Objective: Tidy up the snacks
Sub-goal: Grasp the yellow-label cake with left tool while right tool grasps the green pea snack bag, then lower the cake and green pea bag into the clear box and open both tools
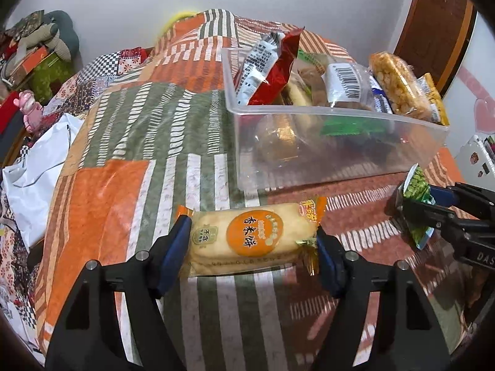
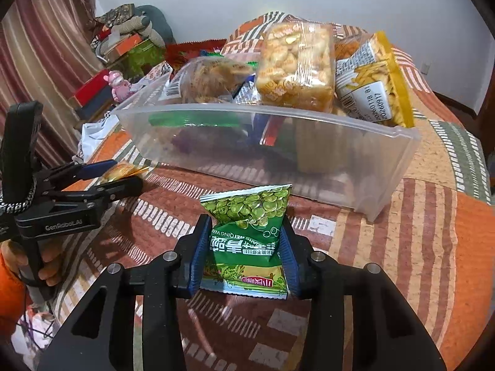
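Gripping snacks in both claws beside the bin.
Left gripper (image 1: 252, 244) pinches a rice cracker pack (image 1: 252, 241) on the quilt (image 1: 102, 204); right gripper (image 2: 244, 247) clamps a green pea packet (image 2: 247, 232) near the clear bin (image 2: 278, 148).

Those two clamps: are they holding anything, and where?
Left gripper holds the rice cracker pack by its ends; right gripper pinches the green pea packet by its sides.
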Action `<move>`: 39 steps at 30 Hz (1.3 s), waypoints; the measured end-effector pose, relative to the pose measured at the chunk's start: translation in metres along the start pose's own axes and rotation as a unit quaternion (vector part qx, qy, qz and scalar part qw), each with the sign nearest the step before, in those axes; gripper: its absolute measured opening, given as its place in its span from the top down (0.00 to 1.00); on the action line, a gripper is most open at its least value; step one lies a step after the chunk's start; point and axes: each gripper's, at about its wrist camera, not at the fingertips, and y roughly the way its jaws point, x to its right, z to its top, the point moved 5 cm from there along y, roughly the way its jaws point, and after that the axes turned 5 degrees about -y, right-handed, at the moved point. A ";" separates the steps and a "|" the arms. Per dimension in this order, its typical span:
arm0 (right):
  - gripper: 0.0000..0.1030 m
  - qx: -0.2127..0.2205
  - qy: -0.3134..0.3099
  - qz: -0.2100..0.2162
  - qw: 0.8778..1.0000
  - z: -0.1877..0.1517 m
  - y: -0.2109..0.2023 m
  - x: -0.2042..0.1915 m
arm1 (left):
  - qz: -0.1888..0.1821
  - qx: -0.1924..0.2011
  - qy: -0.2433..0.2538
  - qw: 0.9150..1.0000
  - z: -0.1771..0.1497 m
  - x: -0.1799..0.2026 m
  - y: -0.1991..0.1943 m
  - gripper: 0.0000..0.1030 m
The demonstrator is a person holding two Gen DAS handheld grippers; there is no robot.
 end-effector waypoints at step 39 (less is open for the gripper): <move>0.62 0.116 -0.029 -0.025 0.993 0.087 -0.029 -0.007 | -0.038 0.099 -0.007 0.994 0.080 0.037 -0.038 0.30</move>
